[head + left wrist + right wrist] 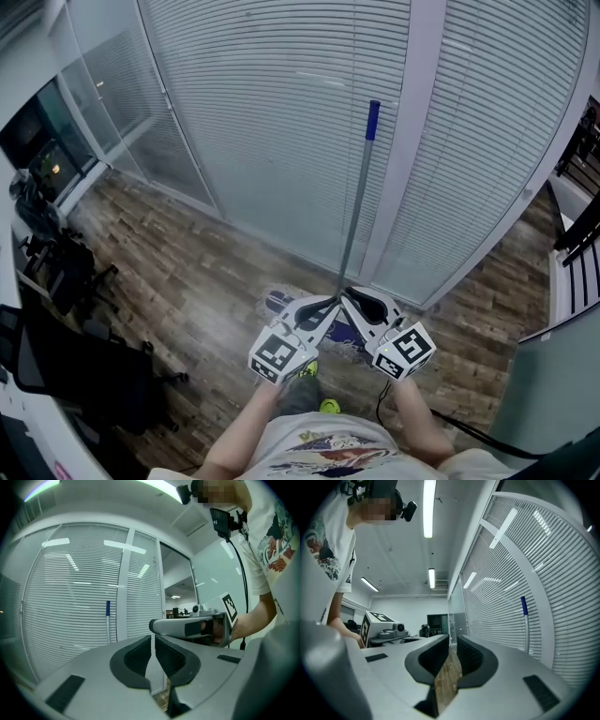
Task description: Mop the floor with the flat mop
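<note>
Head view: left claw (328,306), right claw (350,298) both closed, empty; flat mop (359,202) upright by blinds (272,112); open floor (187,281) leftward.

No word, number or brand can be read anywhere. The left cube (278,354), at the back of the left claw (328,304), and the right cube (405,349), at the back of the right claw (351,300), show only black-and-white square marker patterns. The shirt (323,452), behind both claws, bears a coloured print too small and blurred to read.
</note>
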`<move>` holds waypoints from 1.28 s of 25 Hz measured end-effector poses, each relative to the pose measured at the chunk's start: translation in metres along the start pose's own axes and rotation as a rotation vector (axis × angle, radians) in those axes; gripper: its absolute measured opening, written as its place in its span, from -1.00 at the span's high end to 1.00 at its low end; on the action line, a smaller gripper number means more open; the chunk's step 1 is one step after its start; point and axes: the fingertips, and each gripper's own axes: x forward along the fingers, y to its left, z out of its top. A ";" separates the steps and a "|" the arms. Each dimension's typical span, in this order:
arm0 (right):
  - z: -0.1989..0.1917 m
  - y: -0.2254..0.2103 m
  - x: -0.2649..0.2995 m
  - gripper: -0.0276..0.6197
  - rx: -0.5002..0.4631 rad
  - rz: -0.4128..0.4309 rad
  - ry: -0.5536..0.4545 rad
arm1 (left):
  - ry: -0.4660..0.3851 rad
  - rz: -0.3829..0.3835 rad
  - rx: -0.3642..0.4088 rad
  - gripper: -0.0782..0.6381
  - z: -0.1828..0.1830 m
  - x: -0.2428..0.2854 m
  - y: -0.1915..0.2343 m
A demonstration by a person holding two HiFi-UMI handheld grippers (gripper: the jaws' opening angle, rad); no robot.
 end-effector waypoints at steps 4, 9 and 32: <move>0.006 -0.030 0.029 0.80 -0.030 -0.021 -0.002 | 0.000 -0.043 0.006 0.75 0.000 0.032 0.025; 0.015 -0.087 0.063 0.79 -0.057 -0.114 0.003 | -0.012 -0.101 0.027 0.74 0.007 0.080 0.071; -0.007 -0.323 0.168 0.58 -0.070 -0.425 0.063 | 0.004 -0.194 0.069 0.31 -0.021 0.261 0.266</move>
